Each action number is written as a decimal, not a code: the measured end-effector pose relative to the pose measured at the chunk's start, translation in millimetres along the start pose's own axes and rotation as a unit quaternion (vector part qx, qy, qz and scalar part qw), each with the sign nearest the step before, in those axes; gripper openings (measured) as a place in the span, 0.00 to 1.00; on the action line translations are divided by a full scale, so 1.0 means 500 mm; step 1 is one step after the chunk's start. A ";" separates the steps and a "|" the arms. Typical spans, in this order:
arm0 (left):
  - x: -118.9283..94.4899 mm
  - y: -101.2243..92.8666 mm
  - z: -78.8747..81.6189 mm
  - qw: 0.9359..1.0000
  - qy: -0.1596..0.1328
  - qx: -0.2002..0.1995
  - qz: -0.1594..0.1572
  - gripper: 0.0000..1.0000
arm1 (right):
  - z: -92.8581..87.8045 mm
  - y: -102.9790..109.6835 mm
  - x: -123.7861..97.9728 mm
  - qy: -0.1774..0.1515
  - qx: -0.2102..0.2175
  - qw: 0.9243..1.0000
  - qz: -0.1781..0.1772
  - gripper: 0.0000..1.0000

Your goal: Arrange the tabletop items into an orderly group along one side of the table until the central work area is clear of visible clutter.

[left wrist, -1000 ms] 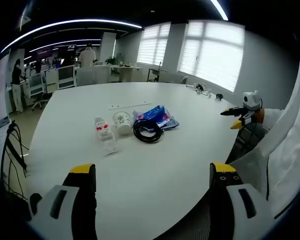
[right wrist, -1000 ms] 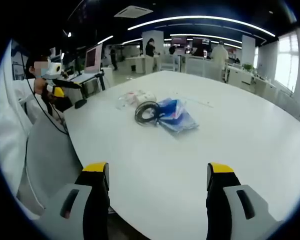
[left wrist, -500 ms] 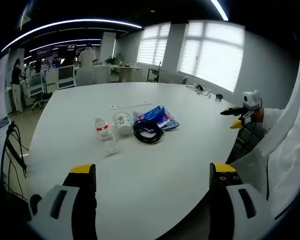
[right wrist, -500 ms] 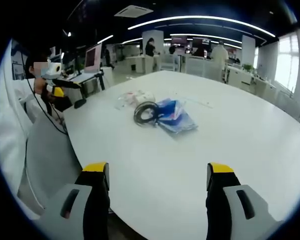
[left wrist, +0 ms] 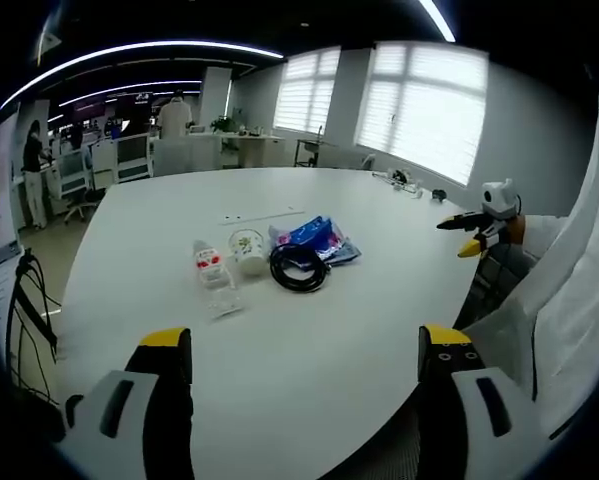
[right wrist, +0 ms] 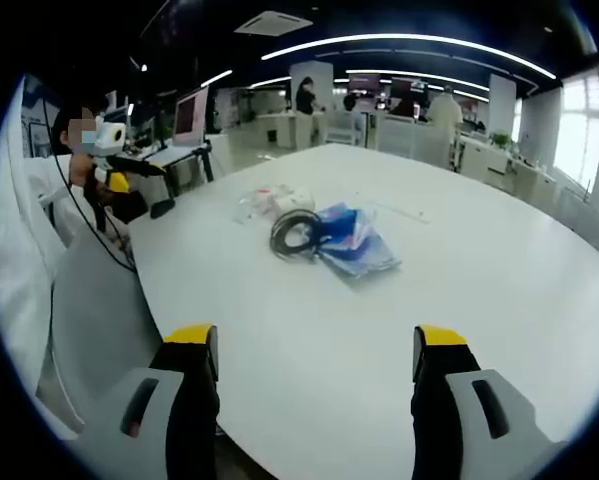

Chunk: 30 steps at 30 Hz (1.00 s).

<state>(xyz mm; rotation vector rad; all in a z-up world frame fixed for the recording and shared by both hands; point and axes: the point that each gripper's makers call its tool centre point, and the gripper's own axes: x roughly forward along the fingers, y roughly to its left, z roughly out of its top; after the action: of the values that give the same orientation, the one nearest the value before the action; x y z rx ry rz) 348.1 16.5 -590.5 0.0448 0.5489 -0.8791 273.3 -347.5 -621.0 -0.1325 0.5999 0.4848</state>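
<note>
Desk point(left wrist: 379, 330): large, white, rounded; a small cluster of items sits near its middle, well apart from both hand-held grippers.

Left hand-held gripper point(left wrist: 307, 350): jaws spread wide, yellow tips apart, nothing between them; it hangs at the near edge of the desk.

Right hand-held gripper point(right wrist: 317, 350): jaws likewise wide apart and empty, over the near edge of the desk. It also appears at the far right of the left gripper view, beside a person in white.

Cluster, as seen in the left gripper view, left to right:
- Clear plastic bottle point(left wrist: 210, 268) with a red-and-white label, lying on its side.
- White cup point(left wrist: 247, 249) with a printed pattern, tipped over, mouth toward the viewer, just beside the bottle.
- Black coiled cable point(left wrist: 297, 268), flat on the desk, touching the near edge of the blue bag.
- Blue bag point(left wrist: 322, 238), crumpled, with pink and white print.

Same cluster in the right gripper view: black coiled cable point(right wrist: 296, 233) to the left, blue bag point(right wrist: 354, 243) to the right; the bottle and cup lie beyond, too small to separate clearly.

Other: a thin white strip point(left wrist: 262, 213) lies on the desk beyond the cluster; small dark objects point(left wrist: 404, 180) rest at the far right edge, details unclear.
</note>
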 end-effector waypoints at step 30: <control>0.026 0.023 0.031 1.000 -0.006 0.008 -0.007 0.96 | 0.039 -0.008 0.028 -0.002 -0.012 1.000 0.007 0.77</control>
<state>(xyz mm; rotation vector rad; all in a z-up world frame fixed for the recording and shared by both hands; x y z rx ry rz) 370.1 10.5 -585.2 0.0501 0.5312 -0.8961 295.2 -340.6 -613.1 -0.1502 0.5907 0.5064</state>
